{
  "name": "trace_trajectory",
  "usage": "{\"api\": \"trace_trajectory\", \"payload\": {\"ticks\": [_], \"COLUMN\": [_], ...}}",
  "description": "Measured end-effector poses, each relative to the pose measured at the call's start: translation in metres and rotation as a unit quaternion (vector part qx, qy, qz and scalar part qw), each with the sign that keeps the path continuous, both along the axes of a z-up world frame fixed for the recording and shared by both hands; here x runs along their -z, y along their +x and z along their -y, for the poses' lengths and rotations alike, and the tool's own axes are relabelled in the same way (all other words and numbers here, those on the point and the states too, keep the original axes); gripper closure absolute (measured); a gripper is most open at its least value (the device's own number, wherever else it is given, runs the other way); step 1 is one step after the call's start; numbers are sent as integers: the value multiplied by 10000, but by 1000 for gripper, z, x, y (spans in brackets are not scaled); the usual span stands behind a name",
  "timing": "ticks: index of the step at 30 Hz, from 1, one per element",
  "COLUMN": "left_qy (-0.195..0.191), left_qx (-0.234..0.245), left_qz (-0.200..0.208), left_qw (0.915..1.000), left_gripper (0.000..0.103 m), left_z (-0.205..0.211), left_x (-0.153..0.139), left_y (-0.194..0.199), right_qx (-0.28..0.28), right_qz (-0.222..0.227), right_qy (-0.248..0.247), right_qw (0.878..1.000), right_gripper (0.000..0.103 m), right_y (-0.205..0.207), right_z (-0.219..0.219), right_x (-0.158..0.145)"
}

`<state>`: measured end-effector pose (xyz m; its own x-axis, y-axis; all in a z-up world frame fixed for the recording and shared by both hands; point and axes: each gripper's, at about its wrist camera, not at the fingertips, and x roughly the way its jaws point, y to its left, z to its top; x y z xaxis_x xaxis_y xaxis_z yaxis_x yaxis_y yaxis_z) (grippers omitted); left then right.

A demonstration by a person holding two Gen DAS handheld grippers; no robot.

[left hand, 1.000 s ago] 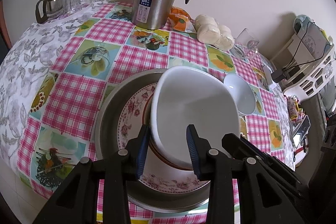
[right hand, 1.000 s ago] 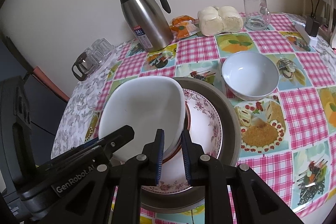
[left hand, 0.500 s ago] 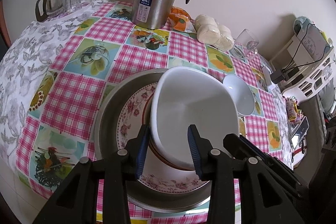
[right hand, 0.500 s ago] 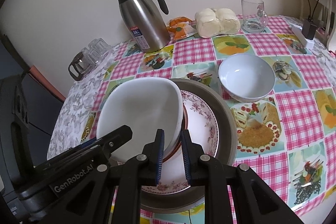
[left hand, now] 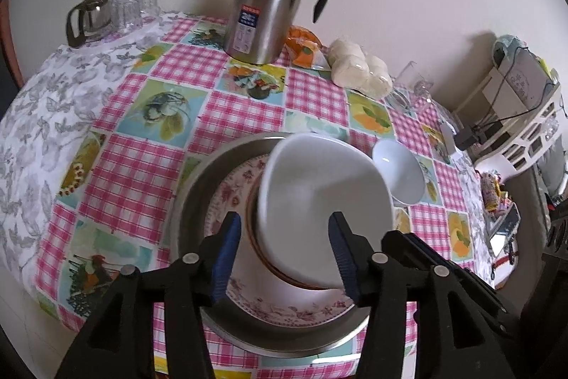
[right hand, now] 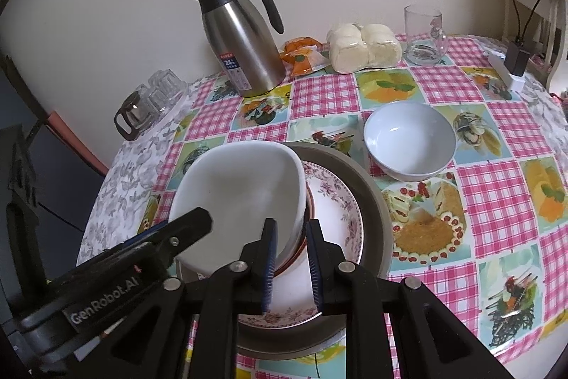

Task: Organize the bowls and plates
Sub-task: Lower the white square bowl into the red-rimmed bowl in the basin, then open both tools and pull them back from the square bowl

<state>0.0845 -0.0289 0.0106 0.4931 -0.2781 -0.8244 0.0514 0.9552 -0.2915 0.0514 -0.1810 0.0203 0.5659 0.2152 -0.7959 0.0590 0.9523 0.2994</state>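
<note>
A white squarish bowl (left hand: 319, 201) sits in a brown-rimmed dish on a floral plate (left hand: 284, 308), inside a large steel pan (left hand: 191, 187). My left gripper (left hand: 285, 251) is open, its fingers either side of the bowl's near edge, not touching. My right gripper (right hand: 289, 265) stands slightly open around the white bowl's (right hand: 241, 194) right rim, over the floral plate (right hand: 337, 212). A small white round bowl (right hand: 408, 141) rests on the table right of the pan; it also shows in the left wrist view (left hand: 401, 173).
A steel thermos jug (right hand: 241, 38), orange packet (right hand: 301, 55), wrapped buns (right hand: 362, 48) and glass mug (right hand: 424, 34) stand at the back. A glass teapot with cups (right hand: 145, 105) sits at the far left. A white rack (left hand: 525, 116) stands off the table's right.
My left gripper has opened wider around the white bowl. My right gripper has loosened slightly and both have drawn back a little. The dishes have not moved.
</note>
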Motion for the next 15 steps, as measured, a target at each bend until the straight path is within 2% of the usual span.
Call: {"api": "trace_trajectory", "payload": {"ticks": [2, 4, 7, 10, 11, 15], "left_qy": [28, 56, 204, 355, 378, 491], "left_qx": [-94, -177, -317, -446, -476, -601], "left_qz": [17, 26, 30, 74, 90, 120], "left_qw": [10000, 9998, 9993, 9983, 9981, 9969], "left_gripper": [40, 40, 38, 30, 27, 25], "left_z": [-4, -8, -13, -19, -20, -25], "left_x": [-1, -2, -1, -2, -2, -1], "left_y": [1, 2, 3, 3, 3, 3], "right_qx": [76, 126, 199, 248, 255, 304], "right_qz": [-30, -49, -78, -105, -113, -173], "right_qy": [-30, -27, -52, -82, -92, -137], "right_qw": [10000, 9999, 9998, 9996, 9996, 9993], "right_gripper": [70, 56, 47, 39, 38, 33], "right_y": [0, 0, 1, 1, 1, 2], "right_z": [2, 5, 7, 8, 8, 9], "right_x": [0, 1, 1, 2, 2, 5]}}
